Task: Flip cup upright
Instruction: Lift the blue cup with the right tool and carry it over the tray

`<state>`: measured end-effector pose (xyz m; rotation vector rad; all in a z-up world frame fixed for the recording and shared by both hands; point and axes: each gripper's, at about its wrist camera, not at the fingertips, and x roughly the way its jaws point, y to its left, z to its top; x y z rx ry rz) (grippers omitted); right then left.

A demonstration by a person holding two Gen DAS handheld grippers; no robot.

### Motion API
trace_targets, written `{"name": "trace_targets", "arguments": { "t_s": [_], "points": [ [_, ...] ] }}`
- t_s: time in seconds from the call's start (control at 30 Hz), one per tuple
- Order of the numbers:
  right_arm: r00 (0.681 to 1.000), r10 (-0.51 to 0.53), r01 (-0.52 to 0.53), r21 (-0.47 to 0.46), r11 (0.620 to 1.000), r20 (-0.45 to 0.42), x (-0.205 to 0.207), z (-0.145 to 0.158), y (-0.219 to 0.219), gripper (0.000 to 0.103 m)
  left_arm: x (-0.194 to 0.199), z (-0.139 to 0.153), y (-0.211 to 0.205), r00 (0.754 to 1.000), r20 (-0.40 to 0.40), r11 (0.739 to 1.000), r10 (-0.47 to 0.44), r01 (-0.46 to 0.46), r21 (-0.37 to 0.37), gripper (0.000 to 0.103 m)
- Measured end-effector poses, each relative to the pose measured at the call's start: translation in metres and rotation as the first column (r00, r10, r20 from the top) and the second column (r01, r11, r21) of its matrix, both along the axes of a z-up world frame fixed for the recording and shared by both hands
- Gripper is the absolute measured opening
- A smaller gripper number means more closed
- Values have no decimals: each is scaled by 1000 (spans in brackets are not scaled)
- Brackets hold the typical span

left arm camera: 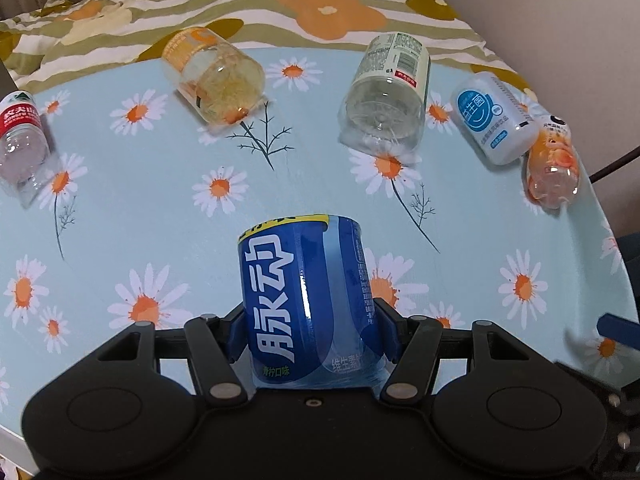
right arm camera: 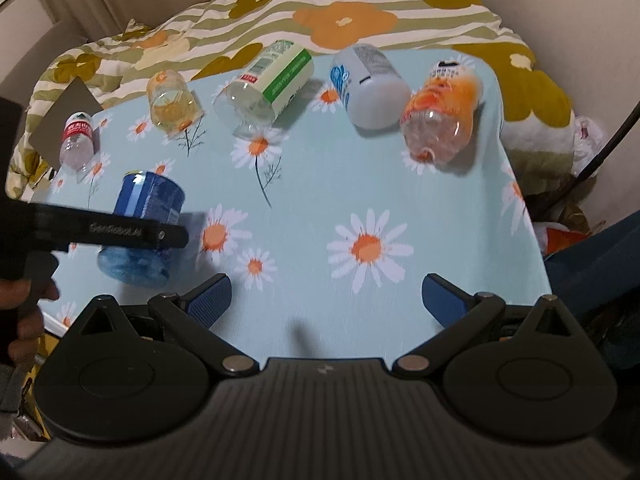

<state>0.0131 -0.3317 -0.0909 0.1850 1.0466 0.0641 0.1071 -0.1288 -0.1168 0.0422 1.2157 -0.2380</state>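
My left gripper (left arm camera: 310,330) is shut on a blue cut-bottle cup (left arm camera: 308,292) with white characters, gripping its sides. In the right wrist view the same blue cup (right arm camera: 146,204) is tilted above the table's left part, with the left gripper's black finger (right arm camera: 132,234) across it. My right gripper (right arm camera: 326,300) is open and empty over the near middle of the daisy-print table (right arm camera: 360,184). Several other cut-bottle cups lie on their sides along the far edge: a red-label one (left arm camera: 20,140), a yellow one (left arm camera: 216,80), a green-label one (left arm camera: 386,96), a white-blue one (left arm camera: 496,118), an orange one (left arm camera: 554,162).
A striped floral blanket (right arm camera: 340,12) lies on the bed behind the table. The table's right edge (right arm camera: 532,216) drops off toward clutter and a dark cable (right arm camera: 608,140). The person's hand (right arm camera: 24,308) shows at the left.
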Motion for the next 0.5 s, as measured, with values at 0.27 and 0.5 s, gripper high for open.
{"name": "trace_targets", "arguments": {
  "t_s": [0.27,0.5],
  "points": [
    [1000,-15,15,12,1000,8,-8,0,-10,103,2,-5,-4,1000,8,1000,-4,4,3,71],
    [999,-32,31,15,999,28,-17,6,-16,103,-2,-1,-6,999,44,1000,-1,0,30,94]
  ]
}}
